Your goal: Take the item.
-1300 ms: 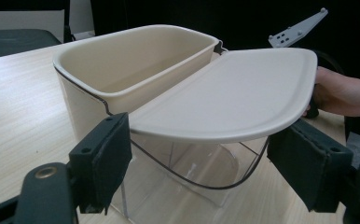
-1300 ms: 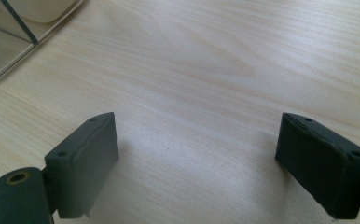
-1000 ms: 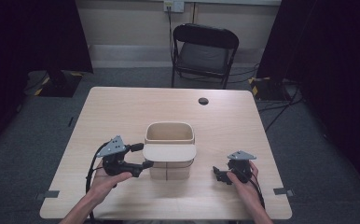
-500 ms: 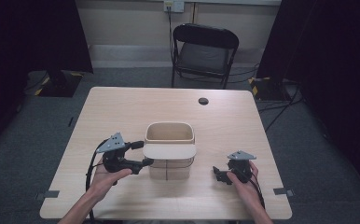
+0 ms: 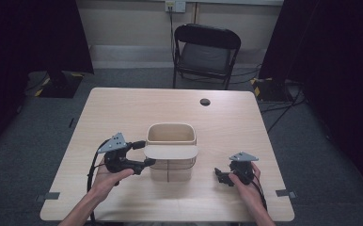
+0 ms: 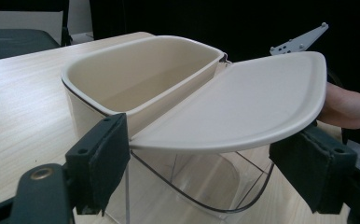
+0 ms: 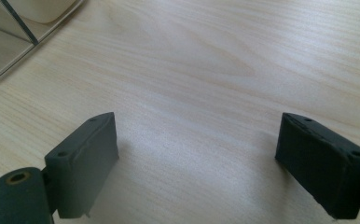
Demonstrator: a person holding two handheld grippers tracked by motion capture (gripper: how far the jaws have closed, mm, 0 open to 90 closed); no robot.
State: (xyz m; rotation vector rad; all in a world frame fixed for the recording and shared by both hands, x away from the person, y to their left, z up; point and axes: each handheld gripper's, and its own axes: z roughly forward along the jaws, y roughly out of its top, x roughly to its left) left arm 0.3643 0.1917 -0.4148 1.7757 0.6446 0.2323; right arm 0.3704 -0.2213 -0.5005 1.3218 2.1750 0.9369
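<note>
Jaws of the left gripper stand wide apart, one to each side of the near end of the cream lid; in the left gripper view the pads sit just below the lid's edge, and whether they touch it cannot be told. That lid lies flat and swung out from the cream bin, which stands near the middle of the desk, a little toward the near edge. The bin's top is open, its lower part clear plastic. Over by the desk's near right corner, the right gripper rests low on the wood with its jaws spread wide and holding nothing; bare desk lies between its pads, and the bin's clear base shows at the upper left of the right gripper view. A small dark disc lies toward the desk's far edge, and a black folding chair stands beyond it.
</note>
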